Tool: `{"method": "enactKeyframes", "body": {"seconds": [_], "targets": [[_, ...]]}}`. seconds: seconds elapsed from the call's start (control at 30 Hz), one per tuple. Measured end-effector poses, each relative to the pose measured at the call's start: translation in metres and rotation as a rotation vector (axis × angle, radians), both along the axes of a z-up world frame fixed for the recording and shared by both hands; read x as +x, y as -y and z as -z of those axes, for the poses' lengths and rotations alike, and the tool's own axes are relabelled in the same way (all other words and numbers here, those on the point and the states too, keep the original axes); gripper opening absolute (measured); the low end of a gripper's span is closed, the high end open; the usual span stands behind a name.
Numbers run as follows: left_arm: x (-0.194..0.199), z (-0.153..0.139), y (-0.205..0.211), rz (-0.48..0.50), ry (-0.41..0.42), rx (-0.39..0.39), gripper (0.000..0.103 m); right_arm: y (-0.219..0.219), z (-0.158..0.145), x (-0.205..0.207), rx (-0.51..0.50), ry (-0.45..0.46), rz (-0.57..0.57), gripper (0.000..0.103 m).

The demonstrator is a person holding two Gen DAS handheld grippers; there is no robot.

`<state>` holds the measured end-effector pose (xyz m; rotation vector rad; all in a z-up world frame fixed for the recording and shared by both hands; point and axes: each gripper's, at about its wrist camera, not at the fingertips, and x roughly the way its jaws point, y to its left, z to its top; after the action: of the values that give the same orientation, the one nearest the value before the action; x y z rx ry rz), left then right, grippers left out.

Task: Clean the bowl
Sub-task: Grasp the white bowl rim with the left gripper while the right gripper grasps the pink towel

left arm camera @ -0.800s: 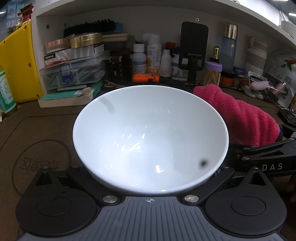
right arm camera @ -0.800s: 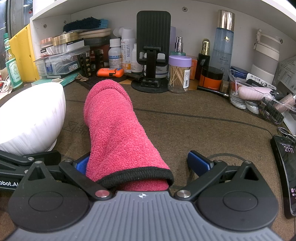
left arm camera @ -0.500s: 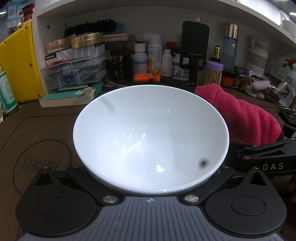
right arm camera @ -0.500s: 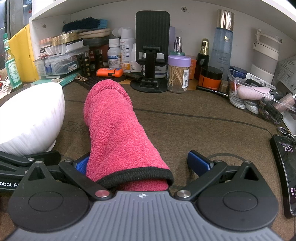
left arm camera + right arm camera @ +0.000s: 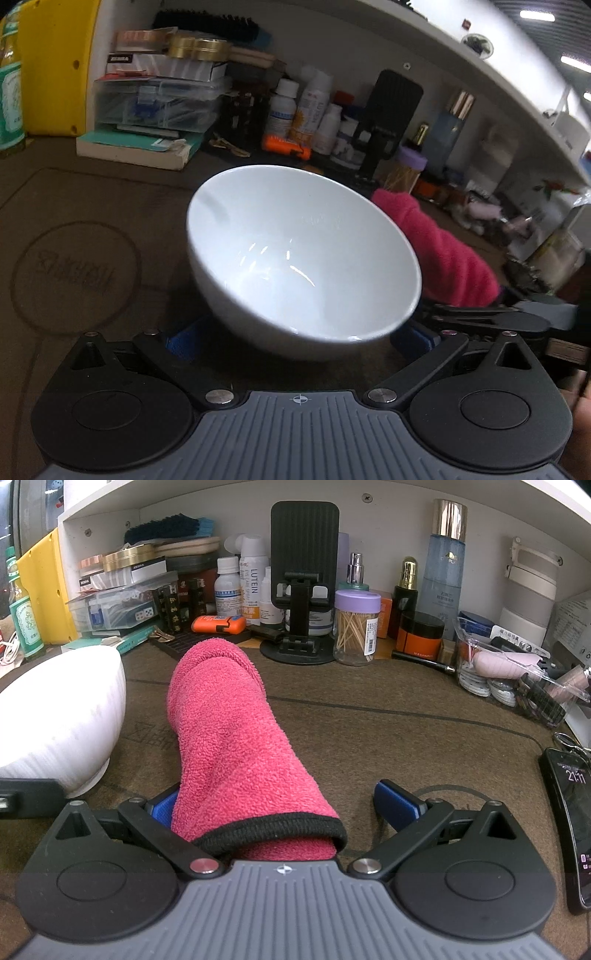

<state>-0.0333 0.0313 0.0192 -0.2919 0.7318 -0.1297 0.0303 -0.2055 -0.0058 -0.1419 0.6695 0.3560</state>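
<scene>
The brown desk mat (image 5: 388, 716) carries everything, backed by a cluttered white shelf (image 5: 369, 491). The white bowl (image 5: 295, 258) sits at the middle of the left wrist view, between the left gripper's (image 5: 299, 338) blue pads; these stand wide at either side of its base, and whether they touch it cannot be told. That gripper is rolled, so the shelf and mat slant across its view. In the right wrist view the bowl (image 5: 59, 716) stands on the mat at far left, apart from the pink terry mitt (image 5: 236, 753). The mitt is pulled over the left finger of the right gripper (image 5: 284, 805), whose bare blue right finger (image 5: 397, 805) stands well apart, jaws wide with nothing pinched between them. A black phone stand (image 5: 303, 579) and a toothpick jar (image 5: 356, 627) stand beyond the mitt; a smartphone (image 5: 570, 819) lies at far right. Compared with half a second ago, the left view has tilted and backed off, exposing the pads and more mat, while the right gripper is unchanged.
</scene>
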Motion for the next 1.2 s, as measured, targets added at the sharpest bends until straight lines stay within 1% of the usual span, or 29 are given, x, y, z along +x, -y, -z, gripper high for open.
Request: {"method": "enactKeyframes", "body": {"seconds": [0.1, 0.2, 0.27, 0.37, 0.47, 0.57, 0.7, 0.77, 0.83, 0.87, 0.9, 1.0, 1.1, 1.13, 1.2], "targets": [[-0.008, -0.007, -0.006, 0.007, 0.007, -0.056, 0.103, 0.000, 0.001, 0.000, 0.000, 0.001, 0.000, 0.103], [-0.010, -0.013, -0.011, -0.025, 0.004, -0.048, 0.103, -0.002, 0.001, -0.001, 0.002, 0.002, 0.000, 0.103], [-0.003, -0.012, -0.015, -0.024, -0.024, -0.087, 0.103, -0.001, 0.001, -0.001, 0.002, 0.003, 0.000, 0.103], [0.003, -0.008, -0.023, -0.058, -0.069, -0.194, 0.103, 0.000, 0.001, 0.000, 0.003, 0.003, 0.001, 0.103], [-0.001, -0.006, -0.032, -0.091, -0.102, -0.285, 0.103, -0.001, 0.001, 0.000, 0.003, 0.003, 0.000, 0.103], [-0.012, -0.009, -0.042, -0.135, -0.099, -0.332, 0.103, 0.000, 0.001, 0.000, 0.003, 0.003, 0.000, 0.103], [-0.008, -0.014, -0.053, -0.217, -0.072, -0.327, 0.103, 0.000, 0.001, 0.000, 0.003, 0.003, 0.000, 0.103], [0.006, -0.009, -0.053, -0.213, -0.104, -0.343, 0.103, 0.000, 0.001, 0.000, 0.003, 0.003, 0.000, 0.103], [0.025, 0.000, -0.050, -0.206, -0.156, -0.351, 0.103, 0.002, 0.000, 0.001, 0.003, 0.003, 0.000, 0.103], [0.031, 0.003, -0.048, -0.202, -0.166, -0.351, 0.103, 0.002, 0.000, 0.001, 0.003, 0.003, 0.000, 0.103], [0.034, 0.005, -0.046, -0.197, -0.157, -0.348, 0.103, 0.002, 0.000, 0.000, 0.003, 0.003, 0.000, 0.103], [0.044, 0.005, -0.036, -0.190, -0.151, -0.305, 0.103, 0.000, 0.000, 0.000, 0.003, 0.003, 0.000, 0.103], [0.045, 0.005, -0.019, -0.185, -0.128, -0.204, 0.101, -0.002, 0.000, -0.001, -0.002, 0.004, 0.000, 0.103], [0.045, 0.005, -0.016, -0.180, -0.122, -0.183, 0.094, -0.003, 0.001, -0.002, -0.001, 0.004, 0.000, 0.103], [0.043, 0.006, -0.015, -0.165, -0.119, -0.172, 0.079, -0.005, 0.001, -0.003, -0.001, 0.004, -0.001, 0.103]]}}
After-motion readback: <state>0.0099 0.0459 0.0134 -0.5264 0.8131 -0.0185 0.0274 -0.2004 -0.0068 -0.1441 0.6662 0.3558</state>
